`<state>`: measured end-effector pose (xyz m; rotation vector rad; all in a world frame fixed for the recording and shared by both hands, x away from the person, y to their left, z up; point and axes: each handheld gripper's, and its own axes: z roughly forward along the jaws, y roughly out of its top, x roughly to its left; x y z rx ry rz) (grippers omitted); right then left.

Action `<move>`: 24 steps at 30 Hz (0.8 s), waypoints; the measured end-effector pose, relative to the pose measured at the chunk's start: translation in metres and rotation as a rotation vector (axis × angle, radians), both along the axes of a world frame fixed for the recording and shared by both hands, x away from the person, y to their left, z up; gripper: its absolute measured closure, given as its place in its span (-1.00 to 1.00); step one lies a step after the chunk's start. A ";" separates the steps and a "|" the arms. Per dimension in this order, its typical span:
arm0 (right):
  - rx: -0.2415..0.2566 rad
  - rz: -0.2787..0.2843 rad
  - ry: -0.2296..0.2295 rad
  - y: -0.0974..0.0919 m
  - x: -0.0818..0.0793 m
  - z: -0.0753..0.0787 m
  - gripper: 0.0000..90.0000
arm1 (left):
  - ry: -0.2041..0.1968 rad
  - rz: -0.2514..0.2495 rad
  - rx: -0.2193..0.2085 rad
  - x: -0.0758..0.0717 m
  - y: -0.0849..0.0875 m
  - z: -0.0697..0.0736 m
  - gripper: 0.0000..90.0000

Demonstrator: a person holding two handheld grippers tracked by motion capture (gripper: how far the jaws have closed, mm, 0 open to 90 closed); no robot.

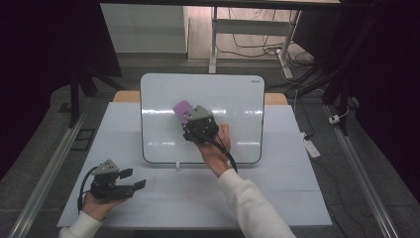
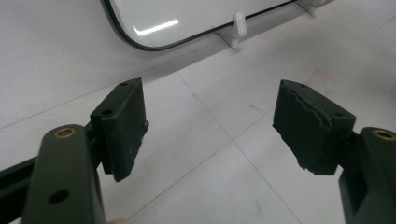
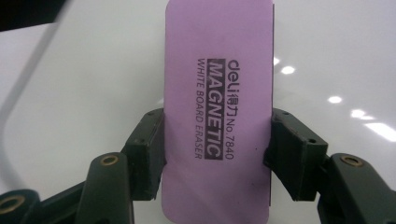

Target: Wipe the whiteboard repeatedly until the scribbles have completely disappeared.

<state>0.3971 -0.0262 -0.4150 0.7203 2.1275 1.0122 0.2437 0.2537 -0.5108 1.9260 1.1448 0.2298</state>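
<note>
A whiteboard (image 1: 233,99) lies flat in the middle of the white table. My right gripper (image 1: 190,120) hovers over the board's left half, shut on a purple whiteboard eraser (image 1: 183,110). In the right gripper view both pads (image 3: 152,149) press the long sides of the eraser (image 3: 217,112), whose label reads "magnetic white board eraser". My left gripper (image 1: 132,179) rests near the table's front left corner, open and holding nothing. The left gripper view shows its pads (image 2: 123,126) wide apart above bare table, with the board's near edge (image 2: 154,44) beyond.
The white table top (image 1: 277,193) has free room in front of the board and to both sides. A small white clip (image 2: 239,23) sits at the board's near edge. Cables (image 1: 257,47) and a desk frame stand on the floor behind the table.
</note>
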 end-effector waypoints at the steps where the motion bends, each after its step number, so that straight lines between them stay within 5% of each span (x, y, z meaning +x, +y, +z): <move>1: 0.010 -0.018 -0.004 -0.003 0.005 0.005 -0.09 | -0.001 0.000 0.000 0.000 0.001 0.000 -0.41; 6: 0.085 -0.081 0.002 -0.019 0.023 0.027 -0.09 | -0.001 0.004 -0.001 -0.001 0.002 0.000 -0.41; 12: 0.072 -0.086 -0.019 -0.016 0.025 0.027 -0.09 | 0.000 0.002 0.000 0.000 0.002 0.000 -0.41; 24: 0.029 0.047 0.022 0.016 0.007 0.005 -0.09 | 0.000 0.000 0.000 0.000 0.001 0.000 -0.41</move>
